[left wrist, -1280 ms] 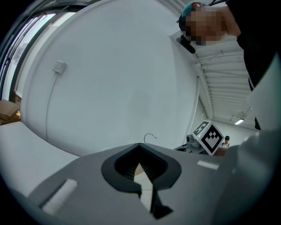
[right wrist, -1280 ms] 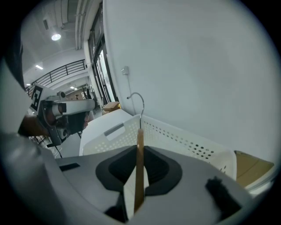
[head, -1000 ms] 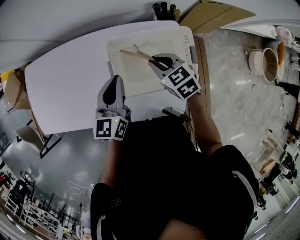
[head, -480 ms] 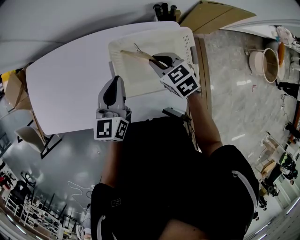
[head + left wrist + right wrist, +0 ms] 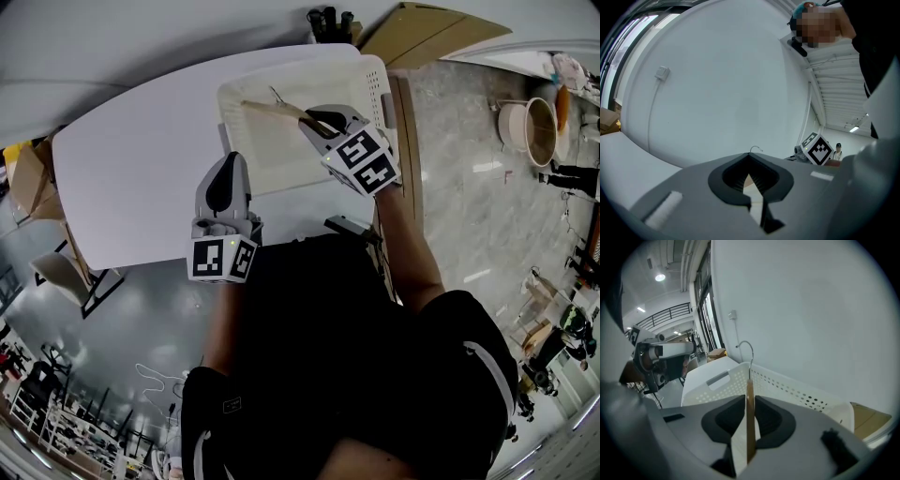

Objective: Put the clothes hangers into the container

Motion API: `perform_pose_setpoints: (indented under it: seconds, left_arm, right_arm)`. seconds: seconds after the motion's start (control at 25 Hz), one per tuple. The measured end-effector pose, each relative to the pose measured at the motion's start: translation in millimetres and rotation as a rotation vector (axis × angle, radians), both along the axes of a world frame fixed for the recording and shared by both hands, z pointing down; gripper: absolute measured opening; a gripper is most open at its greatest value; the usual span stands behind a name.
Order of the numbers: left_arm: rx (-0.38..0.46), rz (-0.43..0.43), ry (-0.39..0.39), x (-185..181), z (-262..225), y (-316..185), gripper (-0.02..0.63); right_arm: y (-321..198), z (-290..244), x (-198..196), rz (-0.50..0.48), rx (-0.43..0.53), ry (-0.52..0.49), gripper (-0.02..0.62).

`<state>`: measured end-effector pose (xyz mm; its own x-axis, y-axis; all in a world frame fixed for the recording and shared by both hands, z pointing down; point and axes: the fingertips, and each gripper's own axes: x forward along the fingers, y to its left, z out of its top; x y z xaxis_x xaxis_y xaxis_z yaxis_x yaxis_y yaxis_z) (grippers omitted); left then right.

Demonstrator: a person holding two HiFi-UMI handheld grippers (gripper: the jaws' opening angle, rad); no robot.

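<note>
A wooden clothes hanger (image 5: 277, 110) with a metal hook hangs over the white perforated basket (image 5: 281, 161) at the far right of the table. My right gripper (image 5: 321, 122) holds the hanger's right end. In the right gripper view the wooden bar (image 5: 750, 404) stands upright between the pads, touching both, and the jaws are opening slightly. The basket (image 5: 787, 387) lies just beyond. My left gripper (image 5: 225, 169) hovers over the white table (image 5: 141, 178) near its front edge, left of the basket. It is shut with nothing in it (image 5: 751, 176).
Flat cardboard (image 5: 431, 28) leans beyond the table's far right corner, and a cardboard box (image 5: 23, 178) stands on the floor at the left. A round tub (image 5: 530, 127) sits on the floor to the right. The left gripper view faces a white wall.
</note>
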<state>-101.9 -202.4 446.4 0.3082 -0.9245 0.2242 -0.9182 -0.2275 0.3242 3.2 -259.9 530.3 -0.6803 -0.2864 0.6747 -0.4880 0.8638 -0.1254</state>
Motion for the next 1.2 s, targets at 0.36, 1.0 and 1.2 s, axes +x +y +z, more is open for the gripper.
perform_pose_setpoints:
  seconds: [0.36, 1.0, 1.2]
  left_arm:
    - [0.006, 0.0, -0.002, 1, -2, 1, 0.006]
    - [0.001, -0.005, 0.0, 2, 0, 3, 0.006]
    - [-0.001, -0.004, -0.001, 0, 0, 3, 0.006]
  right_arm:
    - [-1, 1, 1, 0.006, 0.014, 0.011, 0.124]
    - [-13, 8, 9, 0.018, 0.036, 0.07, 0.169]
    - [-21, 12, 12, 0.01, 0.067, 0.114, 0.172]
